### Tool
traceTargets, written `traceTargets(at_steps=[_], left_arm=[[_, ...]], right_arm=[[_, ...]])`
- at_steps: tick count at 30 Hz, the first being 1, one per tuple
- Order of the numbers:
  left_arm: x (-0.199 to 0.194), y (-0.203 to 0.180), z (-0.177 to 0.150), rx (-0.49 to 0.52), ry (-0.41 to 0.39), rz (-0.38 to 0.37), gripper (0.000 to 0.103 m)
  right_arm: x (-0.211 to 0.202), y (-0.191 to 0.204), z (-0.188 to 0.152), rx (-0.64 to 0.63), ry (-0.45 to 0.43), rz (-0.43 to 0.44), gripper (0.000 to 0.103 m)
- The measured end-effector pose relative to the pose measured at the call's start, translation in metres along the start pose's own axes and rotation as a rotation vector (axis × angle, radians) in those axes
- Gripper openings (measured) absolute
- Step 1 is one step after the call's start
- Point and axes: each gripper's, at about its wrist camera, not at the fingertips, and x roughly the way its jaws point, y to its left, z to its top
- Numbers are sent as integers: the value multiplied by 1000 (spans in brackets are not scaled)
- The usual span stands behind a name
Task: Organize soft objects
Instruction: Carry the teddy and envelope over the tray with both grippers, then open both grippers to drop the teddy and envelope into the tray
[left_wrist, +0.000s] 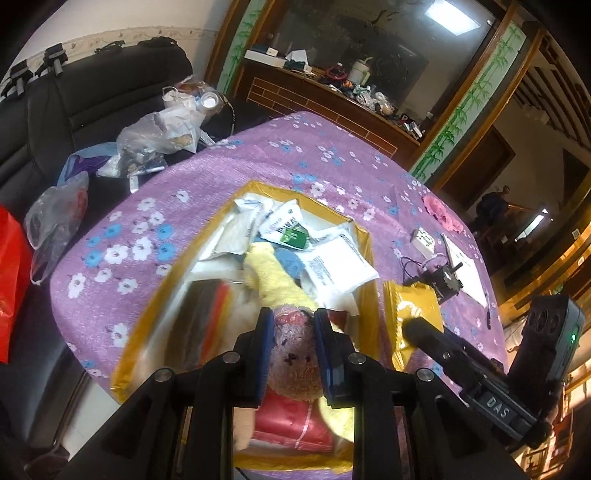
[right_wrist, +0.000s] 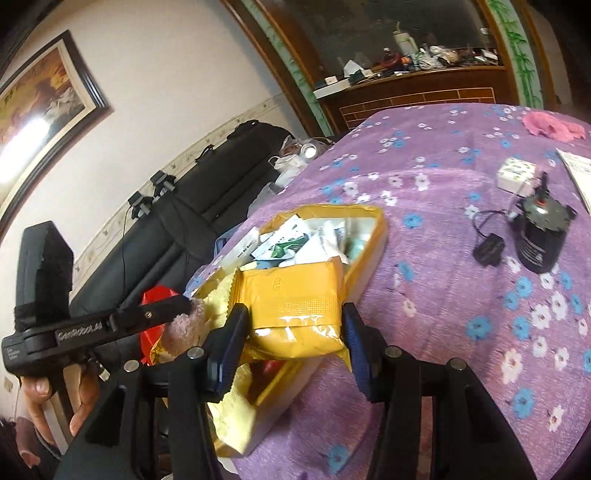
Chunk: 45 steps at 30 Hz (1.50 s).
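The left gripper (left_wrist: 293, 332) is pinched narrow on a plush toy (left_wrist: 295, 354), its blue pads pressing the pinkish head from both sides while the yellow body trails toward 12 o'clock over the box (left_wrist: 365, 236). The right gripper (right_wrist: 291, 332) stands wider, its pads against the two sides of a yellow packet (right_wrist: 295, 302), which hangs above the box's near right rim; from the left wrist view that packet (left_wrist: 410, 306) sits at about 3 o'clock of the toy, just beside the rim. Below and beyond both loads, the gold-edged box already holds white sachets (left_wrist: 332, 266), a green one (left_wrist: 293, 236), something blue (left_wrist: 288, 258) and a red bag (left_wrist: 291, 424) near 6 o'clock. It rests on a purple flowered cloth (right_wrist: 461, 332). Out at 2 o'clock on the cloth lie a pink rag (right_wrist: 554, 125), a small white carton (right_wrist: 515, 173) and a black canister (right_wrist: 541, 240), well apart from the box. This looks like the carry-and-place step: both soft things are gripped and poised over or beside the box. The next move, I judge, calls for bringing each over a free patch inside, lowering until it rests, then spreading the fingers, taking care that the two grippers, now close together, do not collide.
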Motion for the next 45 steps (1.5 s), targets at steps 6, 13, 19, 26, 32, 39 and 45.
traceTargets(at_steps=[6, 13, 19, 26, 32, 39, 45], left_arm=[[9, 12, -4, 10, 19, 27, 22], [25, 12, -6, 27, 28, 41, 29], [22, 9, -8, 25, -13, 60, 72], [7, -6, -13, 38, -103, 107, 93], [2, -19, -22, 65, -78, 163, 93], [-10, -31, -39, 106, -83, 217, 93], [-23, -35, -47, 119, -107, 254, 94]], right_arm=[[26, 11, 17, -41, 22, -29, 51], [63, 21, 20, -84, 78, -79, 53], [56, 21, 16, -73, 41, -88, 63], [19, 18, 12, -13, -51, -107, 76], [5, 6, -5, 26, -33, -147, 76], [-14, -1, -27, 78, 0, -111, 76], [-22, -1, -38, 125, 15, -98, 76]])
